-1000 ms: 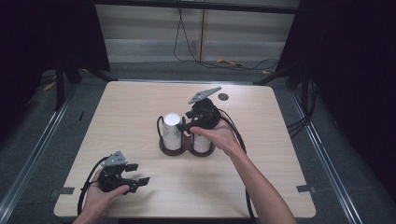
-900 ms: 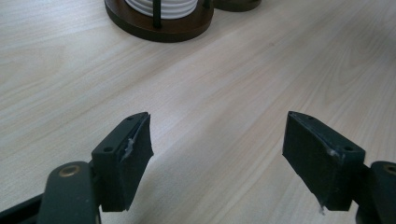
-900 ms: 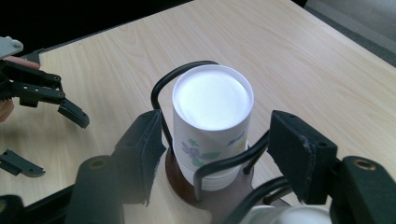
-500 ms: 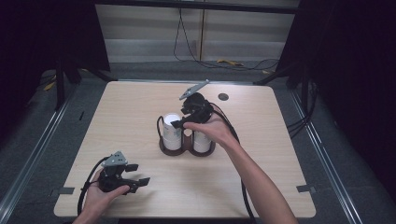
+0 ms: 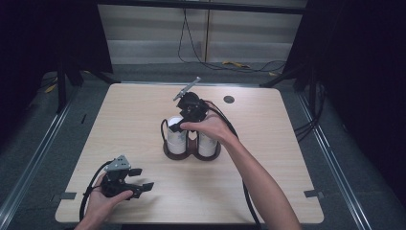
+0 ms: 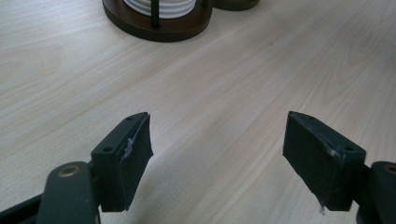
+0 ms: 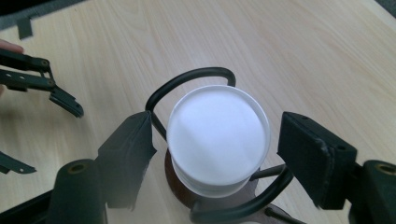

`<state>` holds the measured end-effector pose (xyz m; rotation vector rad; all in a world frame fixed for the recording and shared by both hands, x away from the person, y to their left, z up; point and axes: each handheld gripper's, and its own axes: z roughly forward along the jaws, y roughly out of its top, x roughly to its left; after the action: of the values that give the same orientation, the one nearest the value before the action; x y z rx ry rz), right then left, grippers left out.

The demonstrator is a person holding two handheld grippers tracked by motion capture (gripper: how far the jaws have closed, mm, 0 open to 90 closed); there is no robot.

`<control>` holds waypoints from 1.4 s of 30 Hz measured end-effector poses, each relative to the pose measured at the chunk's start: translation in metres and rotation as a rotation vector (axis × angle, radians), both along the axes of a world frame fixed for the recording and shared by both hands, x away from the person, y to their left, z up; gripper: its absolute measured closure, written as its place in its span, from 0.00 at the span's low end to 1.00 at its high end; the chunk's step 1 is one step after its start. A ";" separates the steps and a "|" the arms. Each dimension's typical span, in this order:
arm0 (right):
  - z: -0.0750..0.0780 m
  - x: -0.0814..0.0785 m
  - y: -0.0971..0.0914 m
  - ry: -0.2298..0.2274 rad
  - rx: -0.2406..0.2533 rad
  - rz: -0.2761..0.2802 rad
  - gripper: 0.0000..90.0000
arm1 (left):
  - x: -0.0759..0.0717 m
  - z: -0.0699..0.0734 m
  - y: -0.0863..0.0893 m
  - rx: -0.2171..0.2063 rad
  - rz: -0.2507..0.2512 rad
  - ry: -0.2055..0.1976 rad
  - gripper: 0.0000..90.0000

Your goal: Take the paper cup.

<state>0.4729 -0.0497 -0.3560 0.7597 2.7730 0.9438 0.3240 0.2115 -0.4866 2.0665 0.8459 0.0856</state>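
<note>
A dark brown two-seat holder (image 5: 191, 154) with black wire loops stands mid-table and carries two white lidded cups. My right gripper (image 5: 175, 126) hangs over the left cup (image 5: 176, 139). In the right gripper view its jaws straddle that cup's lid (image 7: 217, 135) without pressing on it. They have just been opening, and the right gripper (image 7: 219, 137) is open. The right cup (image 5: 207, 143) stands under the person's hand. My left gripper (image 5: 143, 178) rests near the front left corner. The left gripper (image 6: 217, 140) is open over bare wood, with the holder's base (image 6: 159, 23) ahead of it.
A small dark round disc (image 5: 229, 99) sits on the light wooden table (image 5: 287, 158) at the back right. Black cables trail from both grippers across the top. Grey tape marks (image 5: 311, 193) lie near the front corners. Dark floor and rails surround the table.
My right gripper has moved left from above the right cup to over the left cup, and its jaws have spread apart. The left gripper has stayed put.
</note>
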 end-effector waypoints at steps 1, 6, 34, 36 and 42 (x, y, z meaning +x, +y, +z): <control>-0.001 0.001 0.002 0.011 -0.010 0.006 0.30 | 0.000 0.000 0.000 -0.001 -0.002 -0.002 0.26; -0.007 0.006 0.005 0.027 -0.036 0.005 0.30 | 0.000 0.000 0.000 0.001 0.000 0.001 0.26; -0.018 0.015 0.017 0.107 -0.155 0.038 0.36 | 0.000 0.000 0.000 0.000 0.003 0.000 0.26; -0.018 0.015 0.017 0.103 -0.152 0.038 0.36 | 0.000 0.000 0.000 0.002 0.003 0.000 0.26; -0.015 0.014 0.015 0.085 -0.141 0.037 0.37 | 0.000 0.000 0.000 0.002 0.002 0.001 0.26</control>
<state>0.4865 -0.0343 -0.3709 0.7450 2.8989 0.7276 0.3238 0.2113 -0.4865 2.0672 0.8492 0.0869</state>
